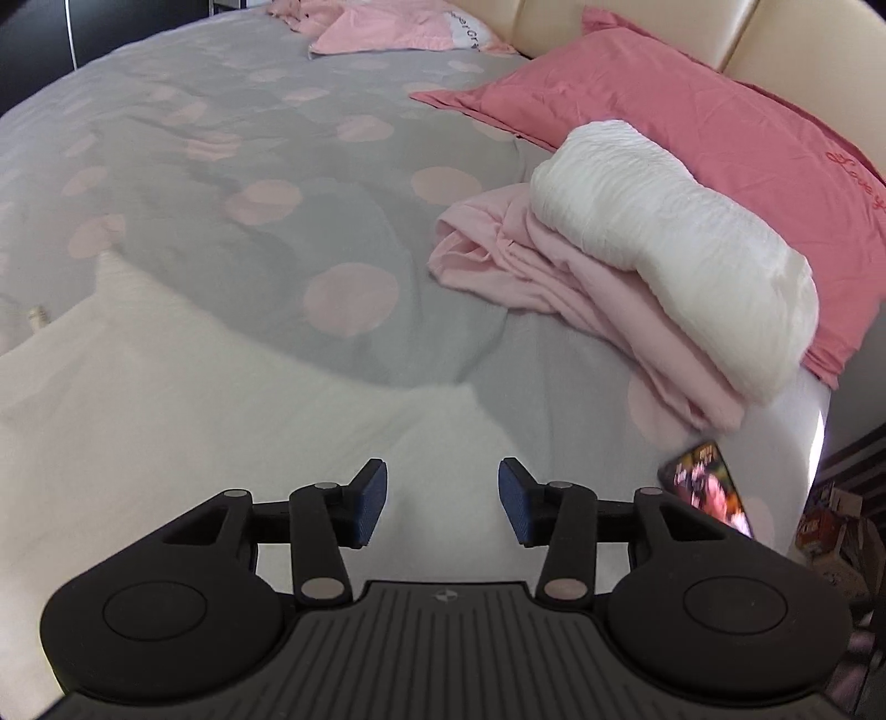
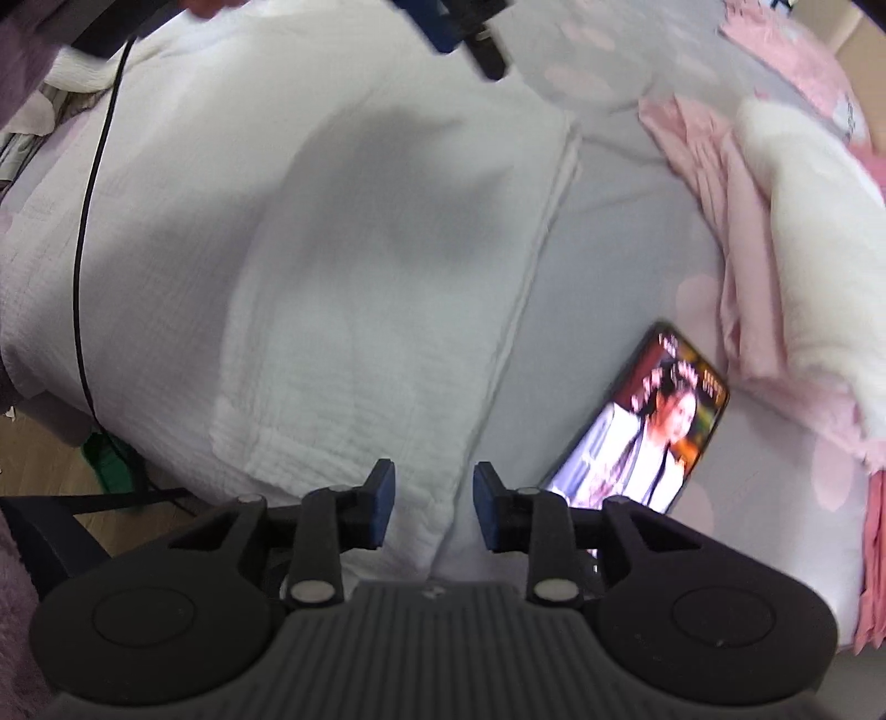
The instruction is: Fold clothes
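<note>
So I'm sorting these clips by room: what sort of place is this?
Most likely a bedroom. A bed with a grey, pink-dotted cover fills the view, a pink pillow lies against a cream padded headboard, and folded clothes sit stacked beside it.

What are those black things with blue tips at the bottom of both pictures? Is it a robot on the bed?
It's not a robot. A person holds a grabber tool in each hand, and each tool has a little camera looking forward along its two fingers. One picture is from the left gripper, the other from the right gripper. The blue tips are soft pads on the fingers.

Both look down at a bed with a grey spotted cover. A white garment lies spread flat, partly folded. Beside it is a phone playing a video, and a pile of folded clothes: a white piece on a pink one, next to a pink pillow.

Right now both tools are open and holding nothing.
</note>
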### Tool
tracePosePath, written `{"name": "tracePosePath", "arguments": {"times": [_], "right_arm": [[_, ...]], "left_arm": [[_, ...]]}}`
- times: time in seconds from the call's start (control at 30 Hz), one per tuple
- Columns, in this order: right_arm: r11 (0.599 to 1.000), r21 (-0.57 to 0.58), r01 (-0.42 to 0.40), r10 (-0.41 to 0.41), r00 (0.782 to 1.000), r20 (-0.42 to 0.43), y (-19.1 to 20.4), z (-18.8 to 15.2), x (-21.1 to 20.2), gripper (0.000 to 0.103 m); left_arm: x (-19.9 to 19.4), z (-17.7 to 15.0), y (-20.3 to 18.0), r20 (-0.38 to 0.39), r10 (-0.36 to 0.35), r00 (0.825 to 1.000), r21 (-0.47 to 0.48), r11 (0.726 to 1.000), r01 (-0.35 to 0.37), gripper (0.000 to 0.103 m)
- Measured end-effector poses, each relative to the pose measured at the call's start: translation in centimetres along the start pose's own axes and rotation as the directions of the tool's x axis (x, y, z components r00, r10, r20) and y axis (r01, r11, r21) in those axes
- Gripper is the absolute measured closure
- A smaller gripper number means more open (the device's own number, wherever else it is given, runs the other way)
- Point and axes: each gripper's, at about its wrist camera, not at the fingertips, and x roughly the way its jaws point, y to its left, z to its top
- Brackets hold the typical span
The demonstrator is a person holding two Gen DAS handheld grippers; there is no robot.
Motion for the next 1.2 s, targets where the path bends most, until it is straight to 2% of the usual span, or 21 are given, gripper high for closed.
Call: {"name": "tracePosePath", "arguments": {"times": [0.2, 0.33, 0.4, 0.43, 0.5, 0.73, 0.8, 0.87, 1.0, 1.17, 1.2], "right_arm": [[0.996, -0.088, -0.012, 0.017, 0.999, 0.047, 3.6, 2.5, -1.1, 0.065], [0.987, -0.159, -0.026, 0.035, 0.998, 0.053, 5.9, 4.1, -0.6, 0.061], [0.980, -0.194, -0.034, 0.045, 0.997, 0.057, 7.2, 5.2, -0.5, 0.059], [0.977, -0.208, -0.040, 0.053, 0.997, 0.057, 8.0, 5.6, -0.3, 0.055], [0.970, -0.240, -0.048, 0.063, 0.996, 0.056, 9.3, 6.3, -0.2, 0.054], [0.944, -0.323, -0.068, 0.081, 0.996, 0.026, 12.8, 8.7, 1.3, 0.054], [0.939, -0.336, -0.074, 0.085, 0.996, 0.017, 13.6, 9.6, 1.9, 0.054], [0.934, -0.348, -0.083, 0.092, 0.996, 0.009, 14.4, 10.4, 2.4, 0.054], [0.923, -0.373, -0.097, 0.105, 0.995, -0.001, 15.5, 11.8, 3.1, 0.053], [0.906, -0.407, -0.112, 0.115, 0.993, -0.018, 17.0, 12.8, 3.9, 0.053], [0.903, -0.414, -0.115, 0.116, 0.993, -0.022, 17.3, 13.0, 4.1, 0.053]], "left_arm": [[-6.6, -6.1, 5.5, 0.021, 0.114, 0.993, -0.068, 0.991, -0.112, 0.061], [-11.0, -9.8, 10.7, 0.022, 0.223, 0.974, -0.163, 0.963, -0.217, 0.061], [-13.5, -11.6, 13.6, 0.026, 0.275, 0.961, -0.229, 0.937, -0.262, 0.061], [-14.9, -12.5, 15.1, 0.032, 0.303, 0.952, -0.266, 0.921, -0.284, 0.060], [-17.4, -14.4, 17.9, 0.041, 0.357, 0.933, -0.333, 0.885, -0.324, 0.059], [-23.8, -20.9, 25.8, 0.054, 0.513, 0.857, -0.561, 0.725, -0.399, 0.052], [-24.8, -22.8, 27.8, 0.042, 0.537, 0.843, -0.602, 0.687, -0.407, 0.051], [-25.3, -24.4, 29.4, 0.030, 0.549, 0.835, -0.642, 0.651, -0.405, 0.051], [-25.5, -26.8, 31.6, 0.028, 0.577, 0.816, -0.695, 0.599, -0.399, 0.044], [-24.0, -28.2, 33.4, -0.012, 0.555, 0.832, -0.709, 0.582, -0.398, 0.044], [-23.9, -29.0, 33.3, -0.015, 0.551, 0.834, -0.705, 0.585, -0.400, 0.052]]}}
